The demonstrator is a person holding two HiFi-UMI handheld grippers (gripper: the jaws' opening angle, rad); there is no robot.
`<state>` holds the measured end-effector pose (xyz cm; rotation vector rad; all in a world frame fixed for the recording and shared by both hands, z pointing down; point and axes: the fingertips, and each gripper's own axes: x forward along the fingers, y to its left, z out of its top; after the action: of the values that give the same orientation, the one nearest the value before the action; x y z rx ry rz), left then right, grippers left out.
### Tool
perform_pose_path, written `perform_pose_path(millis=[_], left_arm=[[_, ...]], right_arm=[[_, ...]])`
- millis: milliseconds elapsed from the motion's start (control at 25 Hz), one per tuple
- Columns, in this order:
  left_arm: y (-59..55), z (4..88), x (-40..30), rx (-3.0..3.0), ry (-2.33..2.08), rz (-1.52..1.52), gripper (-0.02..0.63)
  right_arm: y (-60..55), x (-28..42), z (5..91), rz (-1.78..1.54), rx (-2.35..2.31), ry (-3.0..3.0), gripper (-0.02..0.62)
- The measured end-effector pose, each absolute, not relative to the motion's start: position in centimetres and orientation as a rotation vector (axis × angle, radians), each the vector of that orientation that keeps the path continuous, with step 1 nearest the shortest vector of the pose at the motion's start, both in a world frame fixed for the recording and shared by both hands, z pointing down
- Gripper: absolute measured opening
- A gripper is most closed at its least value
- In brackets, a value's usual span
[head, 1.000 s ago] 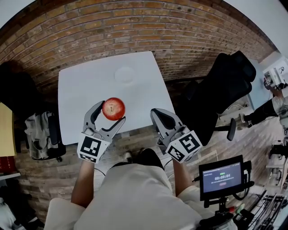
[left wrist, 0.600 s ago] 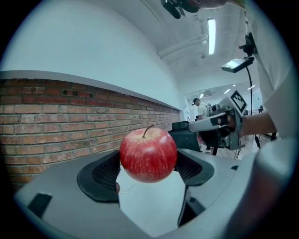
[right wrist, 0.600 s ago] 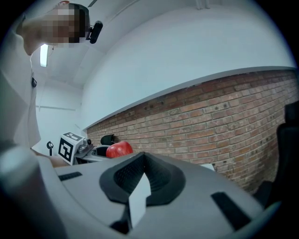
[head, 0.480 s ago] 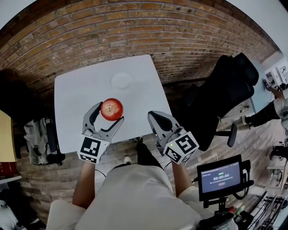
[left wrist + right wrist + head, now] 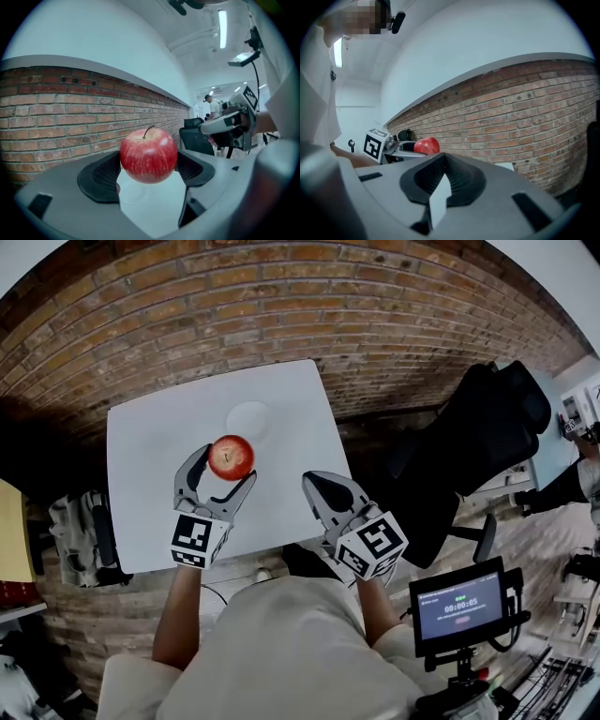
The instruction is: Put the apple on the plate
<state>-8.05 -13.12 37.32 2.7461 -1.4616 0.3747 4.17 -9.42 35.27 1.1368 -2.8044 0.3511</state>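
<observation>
— Apple [image 5: 231, 457] first: where is it?

— Clamped in the left claw [image 5: 228, 463], red, stem up, lifted clear of the white desk [image 5: 150, 493]. In the left gripper view the dark pads [image 5: 101, 176] press the apple's sides at 9 and 3 o'clock.

— And the plate?

— The plate [image 5: 250, 418] is white on white and lies flat on the desk toward its far edge. In the head view the apple sits at about 7 o'clock of it, with their outlines just meeting. The left gripper view shows the plate's rim on the desk beneath the raised fruit.

— What about the right claw?

— The right claw [image 5: 311, 482] hangs at 3 o'clock of the left one, over the desk's near right part. Its jaws are drawn almost together, with only a thin sliver of desk showing between them and nothing in it.

— Anything else around?

— A brick wall [image 5: 281, 306] stands at 12 o'clock of the desk, and a black chair [image 5: 478, 437] is at 3 o'clock. A small screen [image 5: 459, 606] is at about 4 o'clock, near the person's right arm.
</observation>
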Motion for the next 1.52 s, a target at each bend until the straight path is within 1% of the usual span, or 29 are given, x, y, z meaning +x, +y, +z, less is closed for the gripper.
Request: perform_pose_path(millis=[200,440,760,1520], left_arm=[[-16.1,38.6,-7.7,2.696,-1.48,0.427,0.38],[-18.7,39.7,-7.4,2.654,-1.505,0.407,0.38],[-22.9,43.2,-7.7,2.574,-1.514,0.444,0.38],[-24.1,46.4,-9.2,2.514,-1.489,0.501,0.38]], right_arm=[[-12.0,4.5,35.8,0.355,1.109,-2.795,0.003],[-14.7,4.4,37.1,0.374,1.11,-2.771,0.003],[-18.7,4.8,39.5,0.424,1.089,-2.746,0.003],[-20.0,3.1,40.4,0.475,1.035,-2.714,0.003]])
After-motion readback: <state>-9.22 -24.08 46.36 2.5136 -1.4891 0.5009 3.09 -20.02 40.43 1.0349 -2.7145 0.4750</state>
